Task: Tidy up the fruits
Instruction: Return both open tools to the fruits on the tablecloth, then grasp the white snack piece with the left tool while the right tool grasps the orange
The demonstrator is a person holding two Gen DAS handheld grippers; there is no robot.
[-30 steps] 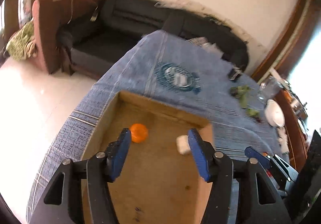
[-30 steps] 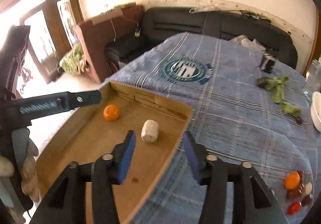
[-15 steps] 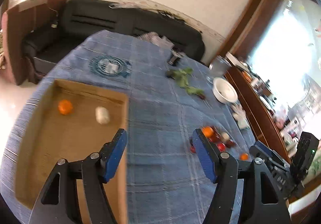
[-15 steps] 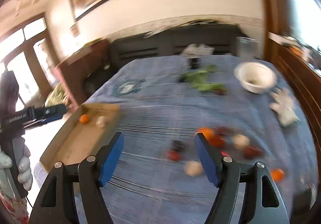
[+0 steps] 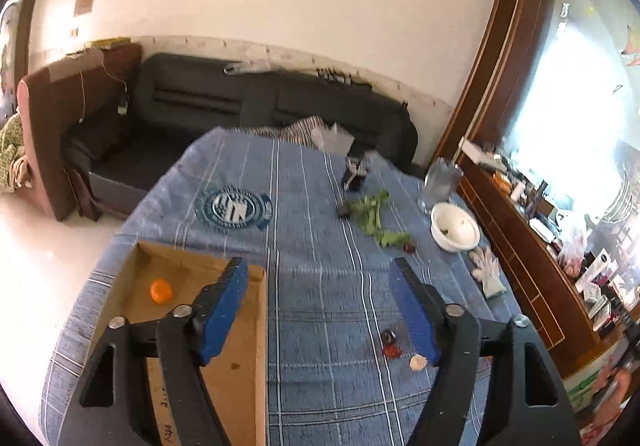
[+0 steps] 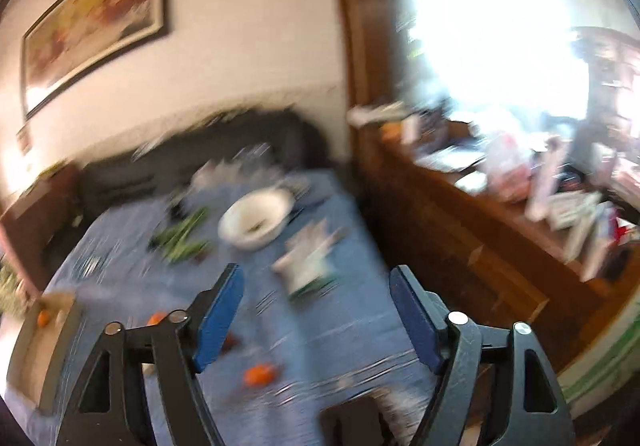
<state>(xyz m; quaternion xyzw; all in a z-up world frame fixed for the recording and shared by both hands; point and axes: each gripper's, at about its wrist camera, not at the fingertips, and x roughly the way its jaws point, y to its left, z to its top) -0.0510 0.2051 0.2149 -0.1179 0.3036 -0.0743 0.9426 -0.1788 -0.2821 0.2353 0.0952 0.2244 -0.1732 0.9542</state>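
Both hand-held tongs, the left tongs [image 5: 318, 310] and the right tongs [image 6: 314, 312], hang above a tabletop [image 5: 312, 246] covered in blue checked cloth, jaws spread wide and holding nothing. A shallow cardboard tray [image 5: 260, 326] sits at the left edge with one small orange fruit [image 5: 161, 291] already inside. Loose fruit waits on the cloth to the right: a dark red piece [image 5: 389, 336], a bright red one [image 5: 393, 351] and a pale one [image 5: 417, 362]; the blurred right view shows another orange piece [image 6: 259, 375]. These look small, light, round and likely to roll or bruise, so a gentle squeeze across the widest middle seems best.
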